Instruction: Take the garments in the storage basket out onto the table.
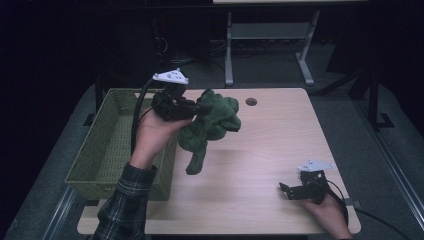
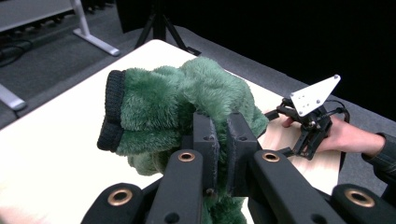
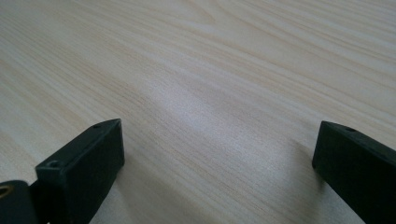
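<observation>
A fuzzy green fabric piece (image 1: 216, 121) with a black ribbed cuff (image 2: 110, 112) hangs above the wooden table (image 1: 270, 145), just right of the basket, and one end dangles down. My left gripper (image 1: 201, 108) is shut on it, held up in a hand with a plaid sleeve. In the left gripper view the two pads (image 2: 205, 140) pinch a fold of the green fabric (image 2: 177, 93). At the table's near right corner my right gripper (image 1: 287, 190) rests low and open. The right gripper view has its jaws (image 3: 217, 149) wide apart over bare wood.
An olive wicker basket (image 1: 100, 150) stands along the table's left side, under my left forearm. A round cable hole (image 1: 251, 101) sits near the far edge. Desk legs (image 1: 229, 50) and dark floor lie beyond the table.
</observation>
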Tool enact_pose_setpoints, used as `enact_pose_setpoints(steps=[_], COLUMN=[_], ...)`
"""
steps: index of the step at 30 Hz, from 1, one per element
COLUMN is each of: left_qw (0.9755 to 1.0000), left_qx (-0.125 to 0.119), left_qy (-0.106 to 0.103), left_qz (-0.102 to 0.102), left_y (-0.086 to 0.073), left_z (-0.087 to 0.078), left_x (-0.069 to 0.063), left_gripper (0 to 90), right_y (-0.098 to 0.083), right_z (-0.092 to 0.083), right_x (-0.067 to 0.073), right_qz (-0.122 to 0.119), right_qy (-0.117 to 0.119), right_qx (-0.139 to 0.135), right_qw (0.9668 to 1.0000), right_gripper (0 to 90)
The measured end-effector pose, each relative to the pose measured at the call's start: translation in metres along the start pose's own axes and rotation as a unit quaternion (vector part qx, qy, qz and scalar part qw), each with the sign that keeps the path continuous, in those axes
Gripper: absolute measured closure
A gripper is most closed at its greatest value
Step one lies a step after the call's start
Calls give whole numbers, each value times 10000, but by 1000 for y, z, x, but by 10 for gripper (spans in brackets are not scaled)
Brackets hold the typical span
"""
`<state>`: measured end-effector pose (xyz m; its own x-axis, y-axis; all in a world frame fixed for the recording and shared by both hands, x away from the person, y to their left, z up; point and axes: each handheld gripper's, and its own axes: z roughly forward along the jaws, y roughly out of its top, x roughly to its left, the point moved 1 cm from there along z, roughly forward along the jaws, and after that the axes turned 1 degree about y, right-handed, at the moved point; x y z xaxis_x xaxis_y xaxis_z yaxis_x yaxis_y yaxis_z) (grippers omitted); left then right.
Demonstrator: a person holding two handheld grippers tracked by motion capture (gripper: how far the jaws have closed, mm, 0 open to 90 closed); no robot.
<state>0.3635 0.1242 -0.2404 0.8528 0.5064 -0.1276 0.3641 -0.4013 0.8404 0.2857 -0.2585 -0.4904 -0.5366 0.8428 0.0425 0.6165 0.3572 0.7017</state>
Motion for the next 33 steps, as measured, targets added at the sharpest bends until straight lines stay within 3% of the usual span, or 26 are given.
enact_pose_setpoints(steps=[26,33], left_qw=[9979,9966], left_qx=[194,426], left_qy=[-510,-578], left_qz=[-345,-411], left_y=[-54,-74], left_z=[105,138], left_x=[-40,-44], left_gripper=[846,844], right_y=[0,0], right_z=[0,0], right_x=[0,0], right_qz=[1,-15], right_qy=[3,-3], right_qx=[-4,-3], right_qw=[10000,10000], right_gripper=[18,17])
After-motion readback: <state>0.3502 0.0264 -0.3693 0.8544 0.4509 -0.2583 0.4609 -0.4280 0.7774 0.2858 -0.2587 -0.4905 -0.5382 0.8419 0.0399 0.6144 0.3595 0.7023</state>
